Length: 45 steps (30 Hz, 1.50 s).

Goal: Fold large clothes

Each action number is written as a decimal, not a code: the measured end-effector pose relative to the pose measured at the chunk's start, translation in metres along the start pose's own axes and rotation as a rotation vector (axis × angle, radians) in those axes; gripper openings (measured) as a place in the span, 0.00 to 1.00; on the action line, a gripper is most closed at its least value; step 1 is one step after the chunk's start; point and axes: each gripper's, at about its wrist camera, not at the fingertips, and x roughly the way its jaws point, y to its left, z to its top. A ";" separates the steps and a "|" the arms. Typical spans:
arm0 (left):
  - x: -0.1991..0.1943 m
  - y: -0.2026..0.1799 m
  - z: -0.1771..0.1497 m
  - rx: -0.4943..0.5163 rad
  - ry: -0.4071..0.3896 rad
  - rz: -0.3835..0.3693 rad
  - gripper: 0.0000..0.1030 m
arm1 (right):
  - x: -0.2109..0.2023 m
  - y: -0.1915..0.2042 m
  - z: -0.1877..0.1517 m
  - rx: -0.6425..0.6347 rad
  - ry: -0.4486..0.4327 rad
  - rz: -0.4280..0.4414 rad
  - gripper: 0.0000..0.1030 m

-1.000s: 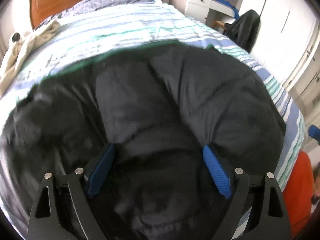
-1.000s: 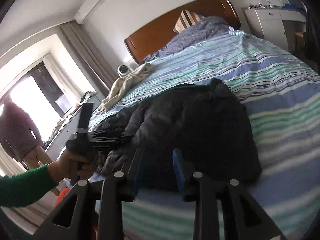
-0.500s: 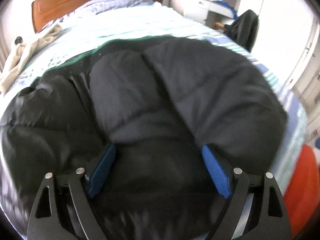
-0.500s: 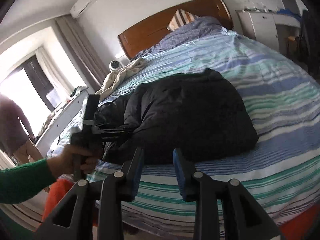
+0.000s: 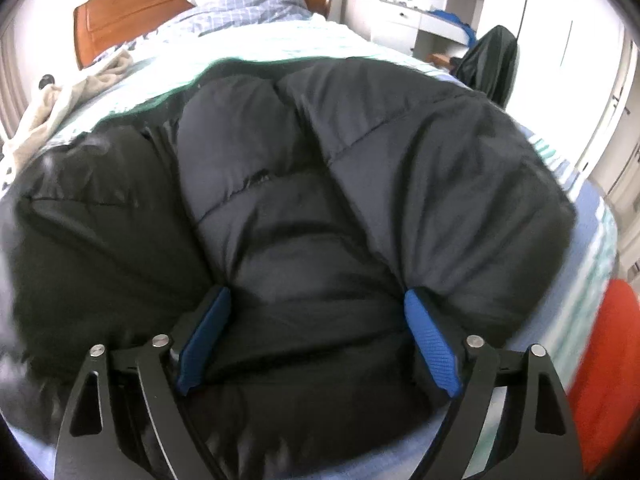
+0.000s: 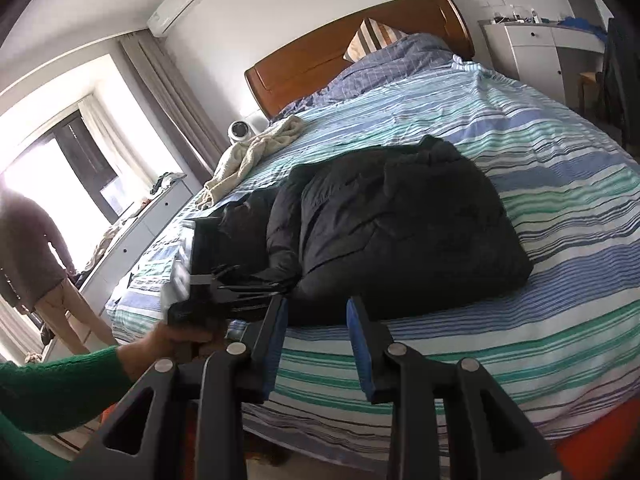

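Observation:
A black puffer jacket (image 5: 320,184) lies folded in a bulky heap on the striped bed (image 6: 540,184); it also shows in the right wrist view (image 6: 400,236). My left gripper (image 5: 316,344) is wide open, its blue pads (image 5: 432,348) on either side of the jacket's near edge, which bulges between them. In the right wrist view the left gripper (image 6: 260,284) sits at the jacket's near-left edge, held by a hand in a green sleeve. My right gripper (image 6: 316,344) is open, empty, and held off the bed's near edge, apart from the jacket.
A cream garment (image 6: 256,152) lies near the wooden headboard (image 6: 352,48). White drawers (image 6: 528,52) and a chair with dark clothes (image 5: 492,64) stand right of the bed. A person (image 6: 36,264) stands by the window. Something orange (image 5: 600,376) is below the bed edge.
The right gripper has pulled back and up from the jacket, past the bed's edge. The left gripper stays open at the jacket's edge, and the jacket looks more settled.

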 end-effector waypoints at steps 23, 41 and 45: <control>-0.094 -0.006 -0.087 -0.198 0.007 -0.068 0.90 | 0.011 -0.064 -0.031 0.287 0.080 -0.103 0.65; 0.017 0.034 0.020 -0.158 -0.018 0.053 0.94 | 0.085 -0.133 -0.004 0.738 -0.028 -0.034 0.80; 0.026 0.027 0.018 -0.140 0.015 0.069 0.95 | 0.115 -0.143 0.009 0.780 -0.050 -0.030 0.85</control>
